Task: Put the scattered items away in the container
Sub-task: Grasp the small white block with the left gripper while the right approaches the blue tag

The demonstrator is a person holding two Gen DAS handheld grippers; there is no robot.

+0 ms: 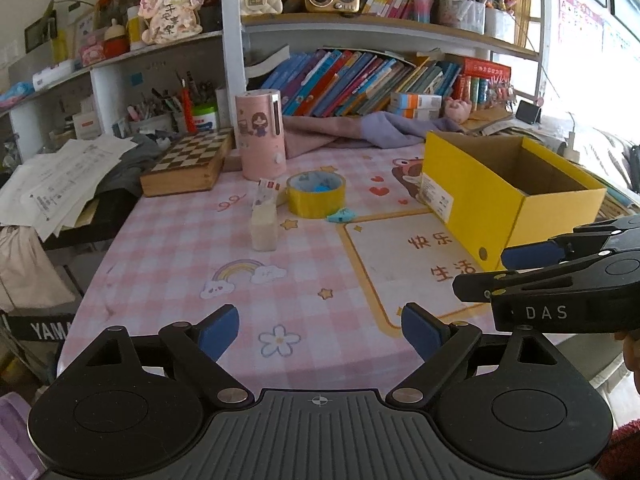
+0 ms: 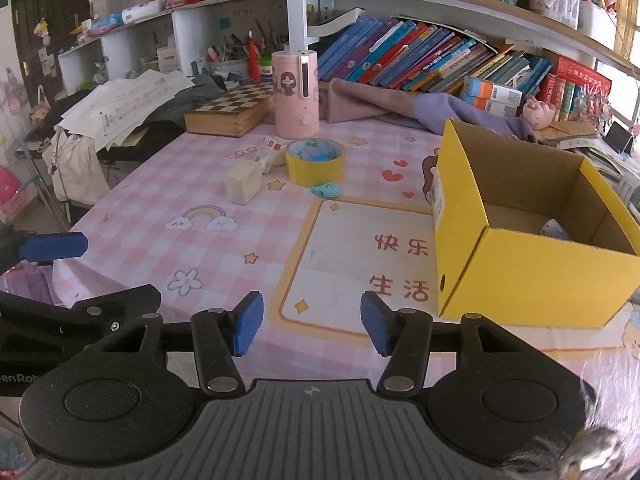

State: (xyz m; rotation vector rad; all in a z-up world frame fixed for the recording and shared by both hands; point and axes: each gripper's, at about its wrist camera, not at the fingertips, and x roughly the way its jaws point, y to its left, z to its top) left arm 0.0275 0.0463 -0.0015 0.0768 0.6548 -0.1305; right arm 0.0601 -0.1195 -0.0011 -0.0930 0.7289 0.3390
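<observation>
A yellow cardboard box (image 1: 508, 196) stands open on the right of the table; it also shows in the right wrist view (image 2: 532, 276), with a small pale object (image 2: 554, 229) inside. A yellow tape roll (image 1: 316, 194) (image 2: 315, 161), a small blue item (image 1: 341, 214) (image 2: 326, 189) and a cream block with a paper packet (image 1: 264, 222) (image 2: 244, 182) lie mid-table. My left gripper (image 1: 320, 332) is open and empty above the near table edge. My right gripper (image 2: 312, 324) is open and empty, to the left of the box's near end.
A pink cylinder (image 1: 261, 136), a chessboard box (image 1: 188, 164) and purple cloth (image 1: 360, 130) sit at the back of the pink checked tablecloth (image 1: 172, 248). Bookshelves rise behind. Papers (image 1: 60, 184) hang off the left. The right gripper's body (image 1: 560, 276) shows in the left view.
</observation>
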